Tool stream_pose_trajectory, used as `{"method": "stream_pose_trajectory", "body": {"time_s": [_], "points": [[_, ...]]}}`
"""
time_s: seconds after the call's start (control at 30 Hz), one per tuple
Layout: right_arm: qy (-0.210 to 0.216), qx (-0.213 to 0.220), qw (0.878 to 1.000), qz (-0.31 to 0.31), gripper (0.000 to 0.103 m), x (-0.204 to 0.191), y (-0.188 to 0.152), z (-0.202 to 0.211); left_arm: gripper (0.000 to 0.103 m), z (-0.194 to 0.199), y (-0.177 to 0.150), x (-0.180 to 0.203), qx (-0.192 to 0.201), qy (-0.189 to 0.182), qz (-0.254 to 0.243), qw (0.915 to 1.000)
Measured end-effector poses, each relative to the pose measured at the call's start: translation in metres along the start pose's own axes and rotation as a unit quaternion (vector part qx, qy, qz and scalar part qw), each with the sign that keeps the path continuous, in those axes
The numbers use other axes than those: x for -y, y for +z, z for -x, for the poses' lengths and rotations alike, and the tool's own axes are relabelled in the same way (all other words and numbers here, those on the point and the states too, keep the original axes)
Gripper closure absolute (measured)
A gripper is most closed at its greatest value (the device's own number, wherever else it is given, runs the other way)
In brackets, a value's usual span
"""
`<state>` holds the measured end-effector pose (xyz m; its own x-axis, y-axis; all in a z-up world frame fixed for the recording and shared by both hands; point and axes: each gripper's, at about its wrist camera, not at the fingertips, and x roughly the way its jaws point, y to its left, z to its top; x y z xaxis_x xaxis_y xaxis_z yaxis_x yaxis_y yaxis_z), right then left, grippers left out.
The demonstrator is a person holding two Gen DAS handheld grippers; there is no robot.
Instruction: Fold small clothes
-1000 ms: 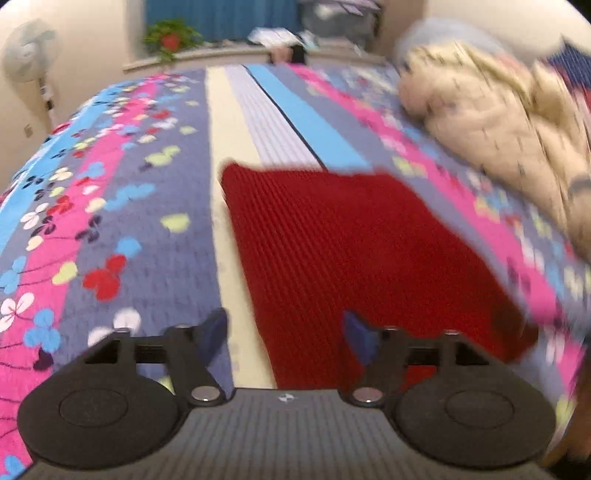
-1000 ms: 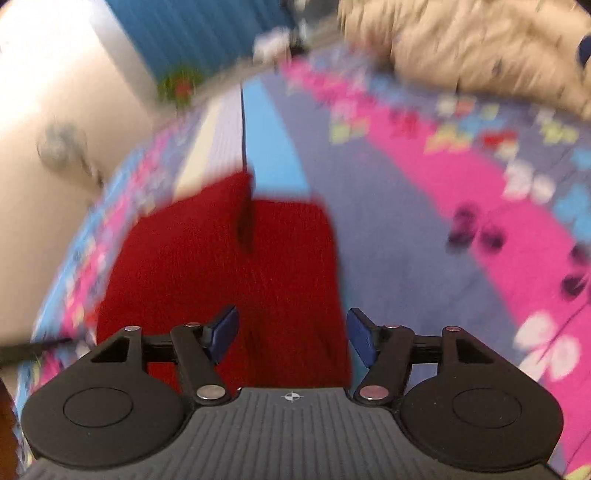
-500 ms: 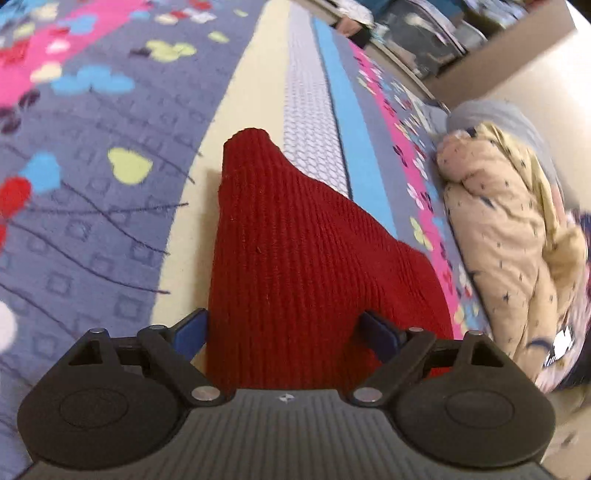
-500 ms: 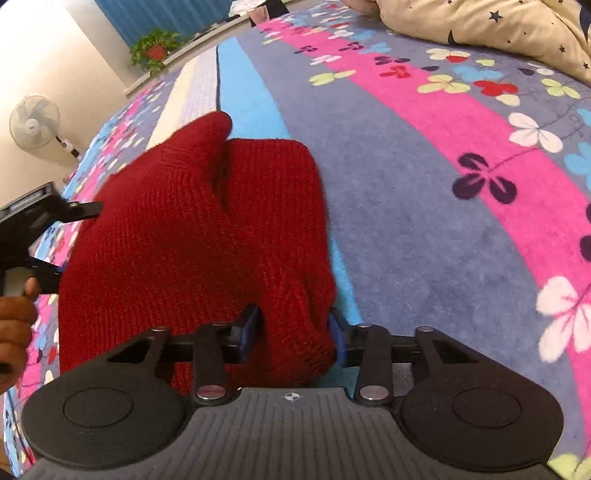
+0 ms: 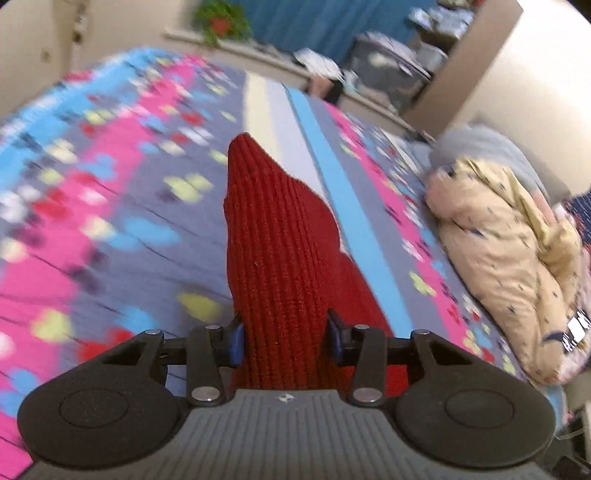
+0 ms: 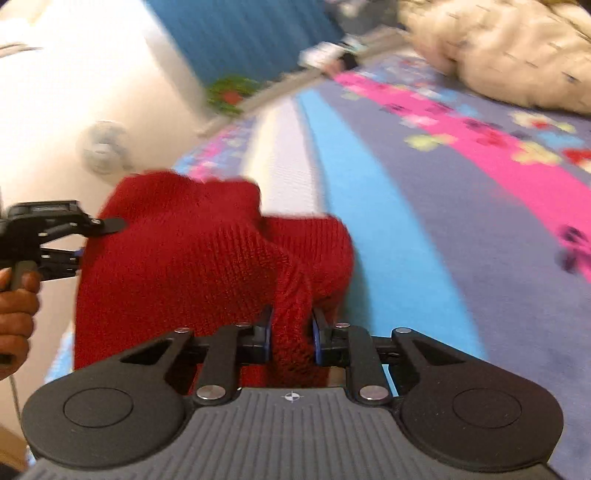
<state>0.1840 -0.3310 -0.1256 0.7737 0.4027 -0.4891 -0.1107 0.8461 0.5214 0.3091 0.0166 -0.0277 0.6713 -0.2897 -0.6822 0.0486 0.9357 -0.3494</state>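
Note:
A red knitted garment [image 5: 280, 258] is held up off the patterned bedspread [image 5: 110, 221]. My left gripper [image 5: 285, 338] is shut on its near edge, and the cloth hangs away in a ridge. In the right wrist view my right gripper [image 6: 291, 334] is shut on a bunched corner of the same red garment [image 6: 192, 258]. The left gripper [image 6: 55, 240] shows there at the far left, gripping the opposite edge, with the hand below it.
A cream quilt [image 5: 509, 258] is piled on the right side of the bed and also shows in the right wrist view [image 6: 498, 48]. A standing fan [image 6: 105, 147], a potted plant [image 5: 218, 18] and a blue curtain [image 6: 236, 33] lie beyond the bed.
Both grippers have closed on the red garment and lifted it off the bed. One second ago it lay flat with both grippers open above it.

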Motion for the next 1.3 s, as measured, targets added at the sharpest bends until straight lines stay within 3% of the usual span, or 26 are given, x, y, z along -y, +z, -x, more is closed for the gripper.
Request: {"method": "stream_pose_trajectory", "body": {"time_s": [0.07,0.17,0.23,0.3,0.37,0.5,0.57,0.63,0.7,0.73,0.9,0.93,1.0,1.1,1.13,1.17,1.23,1.3], "points": [[0.038,-0.004,0.999,0.021,0.083,-0.020,-0.001,-0.008,0.056,0.013,0.010,-0.026,0.008,0.020,0.000,0.9998],[0.046,-0.052,0.997,0.045,0.083,-0.040,-0.012,-0.032,0.051,0.016,0.016,-0.061,-0.013,0.043,0.006,0.9990],[0.027,-0.092,0.994,0.046,0.083,-0.043,-0.023,-0.048,0.052,0.013,0.014,-0.079,-0.033,0.094,0.007,0.9950],[0.030,-0.115,0.992,0.032,0.082,-0.041,-0.028,-0.056,0.051,0.031,0.011,-0.082,0.002,0.142,-0.007,0.9898],[0.014,-0.113,0.993,0.040,0.082,-0.043,-0.028,-0.057,0.051,0.051,0.002,-0.075,0.023,0.143,-0.024,0.9891],[0.019,-0.114,0.992,0.039,0.081,-0.043,-0.032,-0.055,0.052,0.077,-0.048,-0.045,0.028,0.083,-0.119,0.9890],[0.019,-0.115,0.992,0.042,0.081,-0.043,-0.036,-0.053,0.059,0.065,-0.080,-0.029,0.014,0.090,-0.172,0.9809],[0.019,-0.119,0.992,0.040,0.080,-0.041,-0.037,-0.053,0.059,0.032,-0.114,-0.027,-0.024,0.121,-0.227,0.9660],[0.022,-0.122,0.992,0.035,0.078,-0.038,-0.037,-0.055,0.059,0.030,-0.134,-0.016,-0.002,0.152,-0.279,0.9483],[0.018,-0.121,0.992,0.034,0.077,-0.038,-0.036,-0.054,0.060,0.038,-0.135,-0.008,0.002,0.155,-0.285,0.9460],[0.009,-0.114,0.991,0.065,0.077,-0.044,-0.039,-0.050,0.060,0.090,-0.138,-0.007,0.058,0.133,-0.232,0.9618],[0.006,-0.113,0.991,0.074,0.077,-0.046,-0.040,-0.050,0.061,0.085,-0.144,-0.013,0.040,0.133,-0.219,0.9658],[0.002,-0.115,0.991,0.075,0.078,-0.046,-0.042,-0.051,0.060,0.055,-0.163,-0.032,-0.052,0.134,-0.217,0.9657],[-0.006,-0.113,0.991,0.073,0.076,-0.047,-0.044,-0.046,0.060,0.066,-0.171,-0.029,-0.040,0.140,-0.233,0.9615],[-0.018,-0.109,0.991,0.077,0.071,-0.050,-0.044,-0.043,0.058,0.078,-0.167,-0.024,-0.034,0.144,-0.226,0.9627],[-0.031,-0.101,0.991,0.086,0.059,-0.052,-0.044,-0.038,0.052,0.091,-0.164,-0.021,-0.020,0.148,-0.218,0.9644],[-0.055,-0.083,0.989,0.112,0.049,-0.059,-0.045,-0.027,0.037,0.123,-0.159,-0.015,0.020,0.153,-0.212,0.9649],[-0.072,-0.059,0.985,0.146,0.047,-0.069,-0.046,-0.013,0.023,0.157,-0.164,-0.005,0.058,0.158,-0.217,0.9615]]}}
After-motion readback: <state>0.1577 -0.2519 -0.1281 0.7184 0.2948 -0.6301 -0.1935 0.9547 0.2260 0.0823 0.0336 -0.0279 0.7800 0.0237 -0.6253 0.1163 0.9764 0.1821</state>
